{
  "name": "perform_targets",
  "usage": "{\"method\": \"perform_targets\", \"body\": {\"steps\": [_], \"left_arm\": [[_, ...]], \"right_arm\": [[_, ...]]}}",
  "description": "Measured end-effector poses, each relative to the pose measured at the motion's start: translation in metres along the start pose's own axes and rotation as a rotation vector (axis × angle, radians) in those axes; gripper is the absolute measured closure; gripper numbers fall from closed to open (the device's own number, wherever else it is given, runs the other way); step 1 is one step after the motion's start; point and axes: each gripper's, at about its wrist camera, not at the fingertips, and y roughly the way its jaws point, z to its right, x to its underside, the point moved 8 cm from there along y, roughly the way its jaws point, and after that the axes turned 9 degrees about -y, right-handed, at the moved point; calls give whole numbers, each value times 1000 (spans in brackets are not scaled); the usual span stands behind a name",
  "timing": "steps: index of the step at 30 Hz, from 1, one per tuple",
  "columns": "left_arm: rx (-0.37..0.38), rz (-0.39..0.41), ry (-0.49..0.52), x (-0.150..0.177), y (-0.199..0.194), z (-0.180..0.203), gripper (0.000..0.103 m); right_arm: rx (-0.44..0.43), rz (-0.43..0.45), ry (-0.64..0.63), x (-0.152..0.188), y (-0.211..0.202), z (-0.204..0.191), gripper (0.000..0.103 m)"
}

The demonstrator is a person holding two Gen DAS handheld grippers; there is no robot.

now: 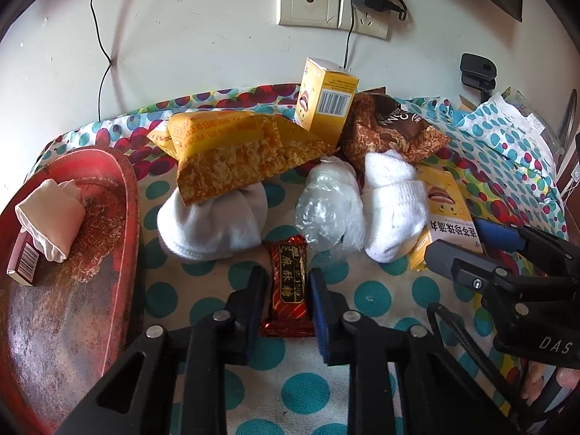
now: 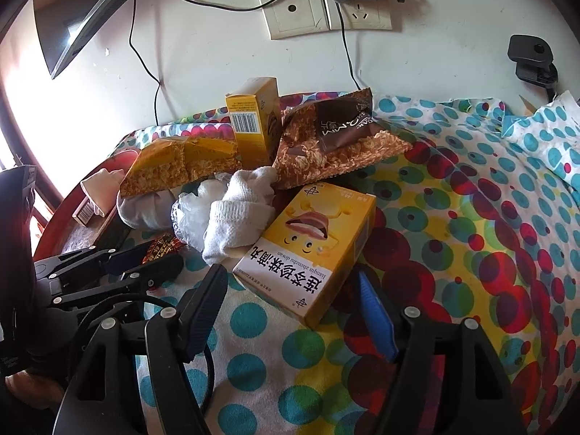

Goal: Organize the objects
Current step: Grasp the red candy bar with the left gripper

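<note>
Two claws [image 1: 287, 299] [image 2: 290, 311], red candy [image 1: 288, 290] clamped, yellow box [image 2: 308, 250] straddled

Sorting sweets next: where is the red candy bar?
In the left wrist view, the red candy bar lies on the dotted cloth, pinched in the left tool, just before the white socks.

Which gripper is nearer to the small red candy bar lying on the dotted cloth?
Left. The left gripper is shut on the red candy bar, a pad at each side. The right gripper stands open around the flat yellow box, away from the candy.
</note>
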Motion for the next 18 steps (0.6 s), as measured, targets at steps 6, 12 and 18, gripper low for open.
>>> {"method": "perform_targets", "body": {"steps": [6,12,18], "left_arm": [[7,-1,4,0,0,0,83],[11,-4,11,2,-2,1,83],[16,-8,11,4,-5,1,83]], "right_arm": [[4,-8,2,-1,3,-1,33],[34,-28,-15,-2,9,-4,31],[69,-52,13,0,14,4,32]]}}
